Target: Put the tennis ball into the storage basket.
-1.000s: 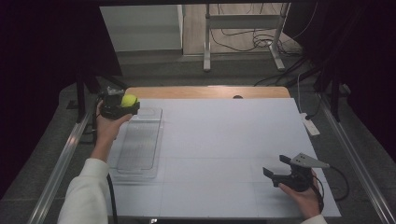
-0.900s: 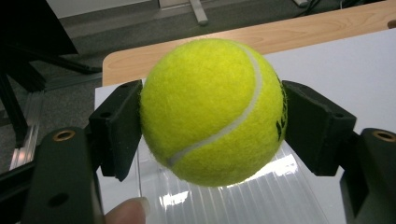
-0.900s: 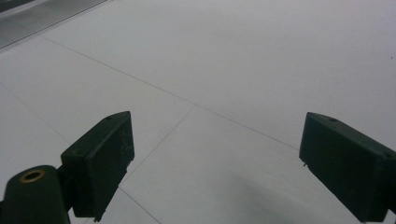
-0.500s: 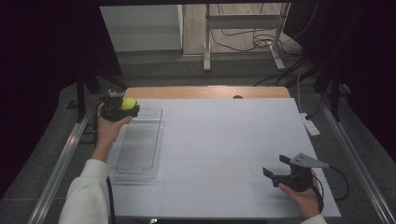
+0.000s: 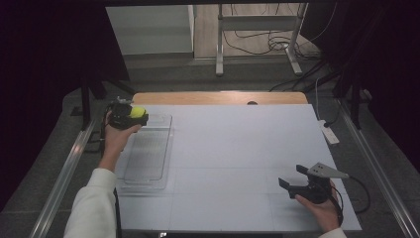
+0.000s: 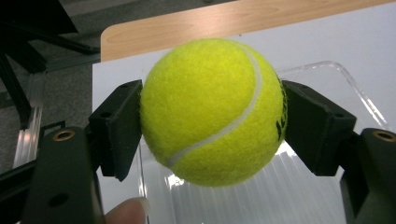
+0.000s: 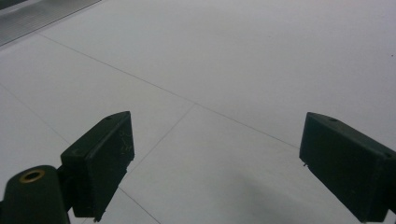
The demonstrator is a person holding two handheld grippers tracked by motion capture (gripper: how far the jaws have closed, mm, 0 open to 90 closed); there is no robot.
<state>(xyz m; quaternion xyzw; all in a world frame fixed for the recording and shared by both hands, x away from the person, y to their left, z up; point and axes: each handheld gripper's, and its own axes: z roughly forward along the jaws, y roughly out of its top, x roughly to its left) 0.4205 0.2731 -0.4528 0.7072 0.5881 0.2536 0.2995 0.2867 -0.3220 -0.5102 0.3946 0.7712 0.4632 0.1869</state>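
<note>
A yellow-green tennis ball (image 5: 138,113) is clamped between the black jaws of my left gripper (image 5: 132,117), which is held over the far end of a clear plastic tray (image 5: 147,161) at the table's left. In the left gripper view the ball (image 6: 205,93) is pressed by both pads (image 6: 119,126), with the tray's rim (image 6: 348,79) below and behind it. My right gripper (image 5: 291,176) rests near the table's front right corner. Its jaws stand open over bare white surface, and nothing lies between them in the right gripper view (image 7: 217,158).
The white tabletop (image 5: 237,144) has a wooden strip (image 5: 218,97) along its far edge. A white power strip (image 5: 329,133) lies at the right edge. Metal rails run along both sides, and a stand with cables is on the floor beyond.
The left gripper with the ball has drifted slightly lower in the picture, over the tray's far end. The right gripper has stayed put.
</note>
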